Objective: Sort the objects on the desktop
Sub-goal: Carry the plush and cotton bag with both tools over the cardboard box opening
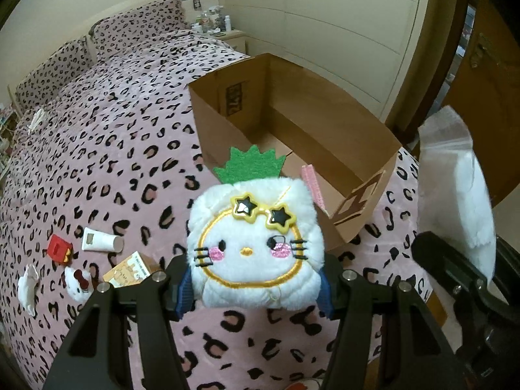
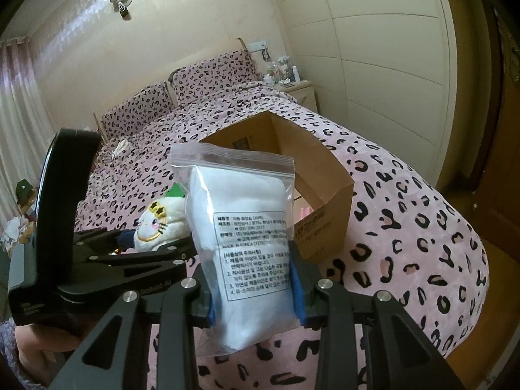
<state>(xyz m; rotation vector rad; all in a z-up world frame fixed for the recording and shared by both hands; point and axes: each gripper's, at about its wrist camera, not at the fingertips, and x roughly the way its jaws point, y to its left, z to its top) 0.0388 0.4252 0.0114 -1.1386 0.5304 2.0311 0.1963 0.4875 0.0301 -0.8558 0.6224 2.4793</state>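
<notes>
Carrying both loads toward open brown cardboard box (image 1: 292, 123) at twelve o'clock: left gripper (image 1: 256, 279) fingers clamping white plush pineapple-cat toy (image 1: 256, 243), right gripper (image 2: 253, 289) fingers pinching clear zip bag of white cotton (image 2: 243, 227).

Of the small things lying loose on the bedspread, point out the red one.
The little red box, left of the white tube; the cardboard packet nearby is tan.

Paper bag (image 1: 357, 149) floor partly behind plush toy (image 1: 256, 247); nightstand bottles (image 1: 211, 19) too small to identify.
</notes>
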